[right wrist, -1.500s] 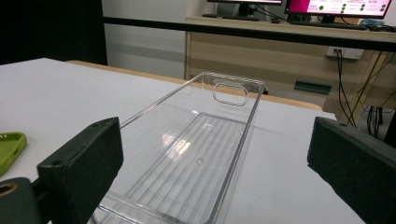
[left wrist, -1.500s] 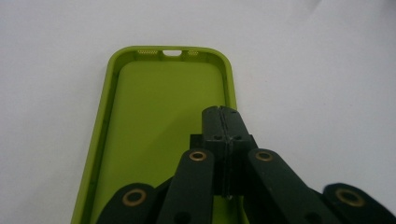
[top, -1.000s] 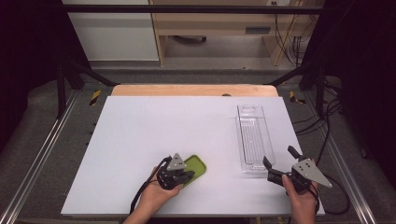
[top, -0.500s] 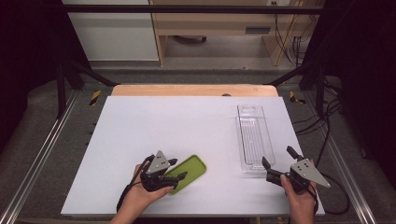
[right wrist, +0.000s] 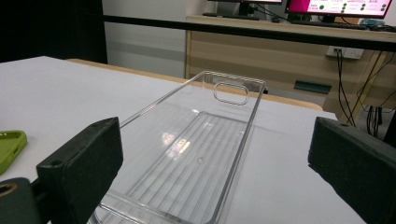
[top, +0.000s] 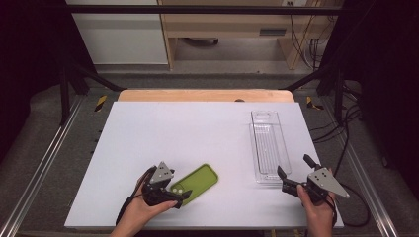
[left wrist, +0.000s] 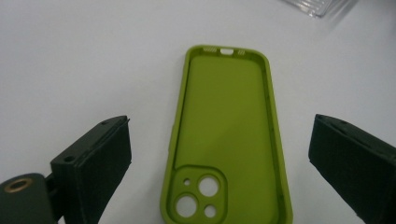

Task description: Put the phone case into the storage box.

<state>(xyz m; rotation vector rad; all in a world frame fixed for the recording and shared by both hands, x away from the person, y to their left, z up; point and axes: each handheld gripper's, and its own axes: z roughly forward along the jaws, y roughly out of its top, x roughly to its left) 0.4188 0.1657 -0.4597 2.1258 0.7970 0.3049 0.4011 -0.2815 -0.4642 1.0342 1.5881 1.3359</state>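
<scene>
A green phone case (top: pixel 196 180) lies flat on the white table (top: pixel 188 128), inside up, camera cutout toward my left gripper (top: pixel 177 194). In the left gripper view the case (left wrist: pixel 224 140) lies between and beyond the jaws of my left gripper (left wrist: pixel 219 123). Those jaws have just been opening and stand wide, with neither pad touching the case. My right gripper (top: pixel 293 166) is open at the near end of a clear plastic tray (top: pixel 267 148). In the right gripper view the empty tray (right wrist: pixel 201 158) stretches away between the spread jaws of my right gripper (right wrist: pixel 215 126).
The table's wooden far edge (top: pixel 202 95) borders a floor with metal rails (top: pixel 44 158) on both sides. Cables (top: pixel 346 133) hang off the right side. A desk and monitors (right wrist: pixel 336 7) stand beyond the table.
My left gripper has opened and drawn back to the left, off the green case, which stays lying on the table. The right gripper has not moved.
</scene>
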